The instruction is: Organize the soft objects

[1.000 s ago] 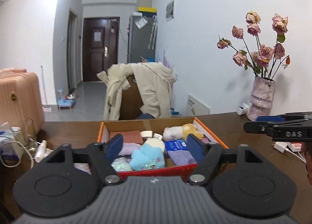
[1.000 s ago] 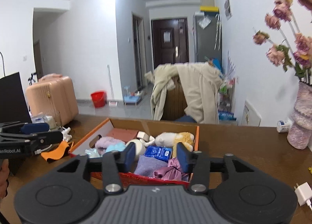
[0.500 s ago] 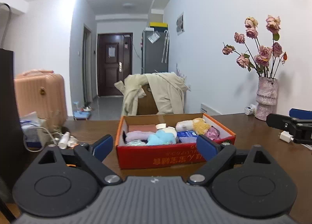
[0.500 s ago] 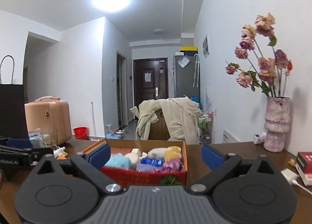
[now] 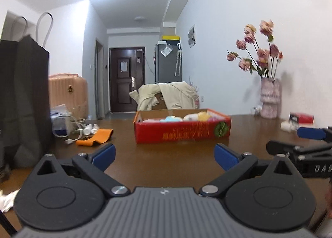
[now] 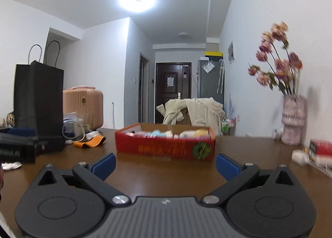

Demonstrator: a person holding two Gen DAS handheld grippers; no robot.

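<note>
Left gripper (image 5: 164, 155), black with blue pads: jaws spread wide, holding nothing, low over the brown wooden table (image 5: 170, 161). Right gripper (image 6: 165, 164): likewise wide apart, empty. Beyond both, well apart: red cardboard box (image 5: 182, 132), open-topped, slightly blurred, filled with pastel soft toys (image 5: 197, 116). Left of box: orange strap (image 5: 97, 136), black paper bag (image 6: 39, 103). Right of box: pink vase of dried roses (image 6: 293, 119).

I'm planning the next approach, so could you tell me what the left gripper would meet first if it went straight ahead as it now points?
Probably the red box: the open left gripper points at its front wall across bare table.
</note>
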